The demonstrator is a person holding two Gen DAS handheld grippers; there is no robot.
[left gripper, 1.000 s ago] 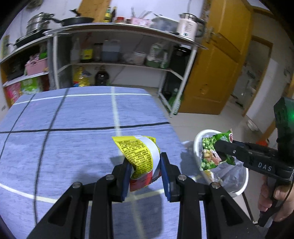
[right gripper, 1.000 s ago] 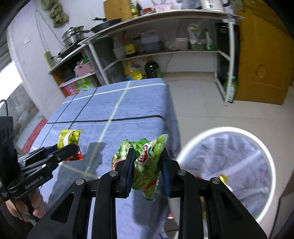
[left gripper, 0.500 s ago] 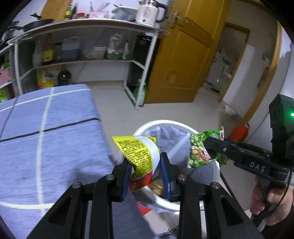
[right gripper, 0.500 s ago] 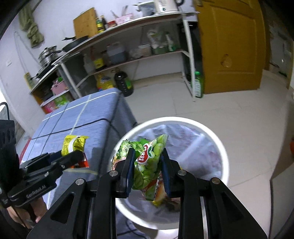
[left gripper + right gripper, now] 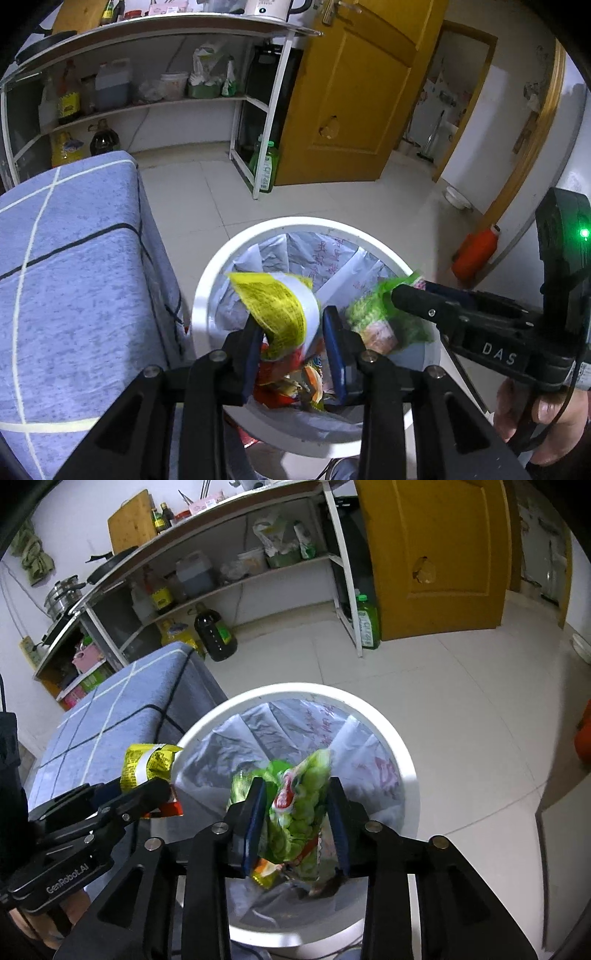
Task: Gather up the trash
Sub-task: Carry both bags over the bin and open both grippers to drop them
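A white round trash bin [image 5: 207, 288] lined with a grey bag stands on the floor beside the table; it also shows in the right wrist view [image 5: 402, 760]. My left gripper [image 5: 293, 350] is over the bin with its jaws parted, and a yellow snack wrapper [image 5: 280, 310] sits loosely between them. My right gripper [image 5: 295, 823] is over the bin too, jaws parted wide, with a green snack bag [image 5: 299, 812] blurred between them. The green bag [image 5: 380, 321] also shows blurred in the left wrist view. Other wrappers lie in the bin.
A table with a blue checked cloth [image 5: 66, 280] stands left of the bin. A metal kitchen shelf [image 5: 258, 110] with bottles stands behind. A yellow door [image 5: 351, 92] and an orange container [image 5: 476, 251] are on the right.
Both grippers moved further over the bin. Both sets of jaws have opened wider, and the green bag now looks blurred, slipping downward.
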